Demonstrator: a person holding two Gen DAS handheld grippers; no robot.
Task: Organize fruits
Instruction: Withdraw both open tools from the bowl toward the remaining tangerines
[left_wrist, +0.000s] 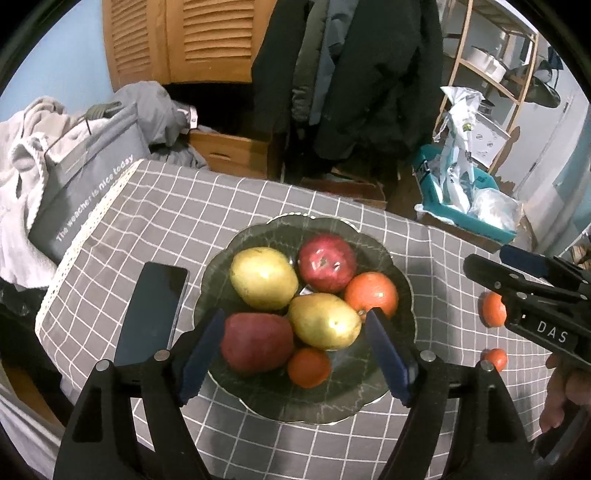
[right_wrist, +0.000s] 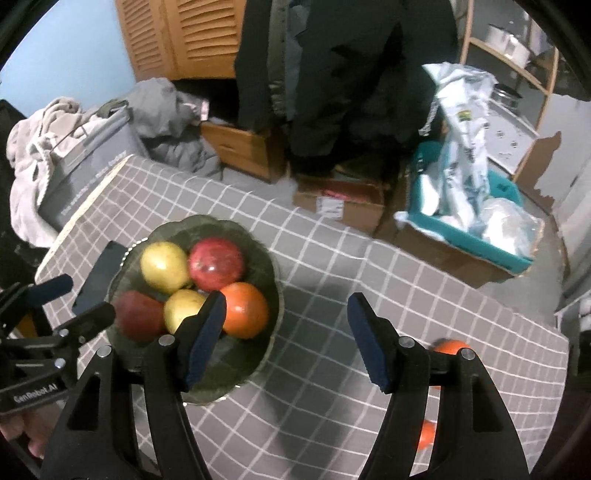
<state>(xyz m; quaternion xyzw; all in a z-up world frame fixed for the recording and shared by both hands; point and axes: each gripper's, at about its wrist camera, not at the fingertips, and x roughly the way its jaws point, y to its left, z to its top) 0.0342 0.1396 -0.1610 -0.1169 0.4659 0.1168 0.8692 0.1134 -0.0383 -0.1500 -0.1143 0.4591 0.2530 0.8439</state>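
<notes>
A dark green plate (left_wrist: 400, 254) (right_wrist: 266, 258) sits on the checked cloth and holds several fruits: two yellow pears (left_wrist: 263, 277), two red apples (left_wrist: 327, 262), a large orange (left_wrist: 372, 293) and a small orange (left_wrist: 308, 367). My left gripper (left_wrist: 295, 345) is open and empty, hovering over the near side of the plate. My right gripper (right_wrist: 286, 339) is open and empty, above the cloth just right of the plate. Two small oranges (left_wrist: 493, 309) (left_wrist: 495, 359) lie on the cloth at the right; in the right wrist view they (right_wrist: 448, 347) (right_wrist: 426, 435) are partly hidden behind the right finger.
A black phone (left_wrist: 151, 310) lies left of the plate. A grey bag (left_wrist: 85, 184) and clothes sit past the table's left edge. Cardboard boxes, a teal bin (right_wrist: 476, 240) and a wooden shelf stand beyond the far edge.
</notes>
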